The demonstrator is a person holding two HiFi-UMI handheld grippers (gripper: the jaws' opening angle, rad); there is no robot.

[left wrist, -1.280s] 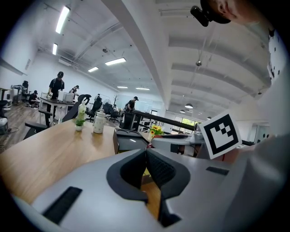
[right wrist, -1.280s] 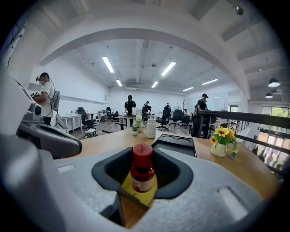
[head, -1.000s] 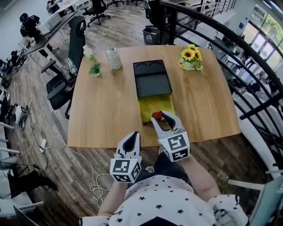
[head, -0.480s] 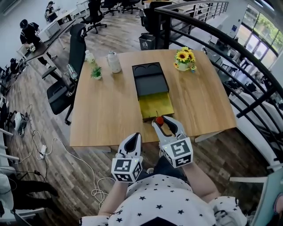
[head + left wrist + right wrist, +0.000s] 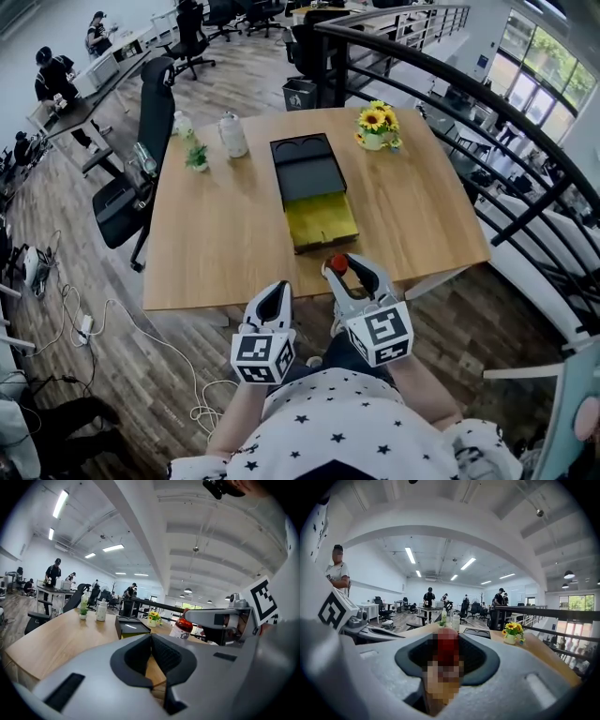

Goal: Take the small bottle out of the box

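Small red-capped bottle held clear of the box

The right gripper [image 5: 349,269] has its grey, dark-padded fingers clamped on the small bottle [image 5: 337,265], which has a rounded red cap and a pale label. It is near the front edge of the smooth wooden tabletop [image 5: 216,234], apart from the box [image 5: 323,220], a flat black rectangle with its yellow inside showing. The left gripper [image 5: 274,292] has its fingers pressed together on nothing. Around them is an open office with a plank floor [image 5: 112,356].
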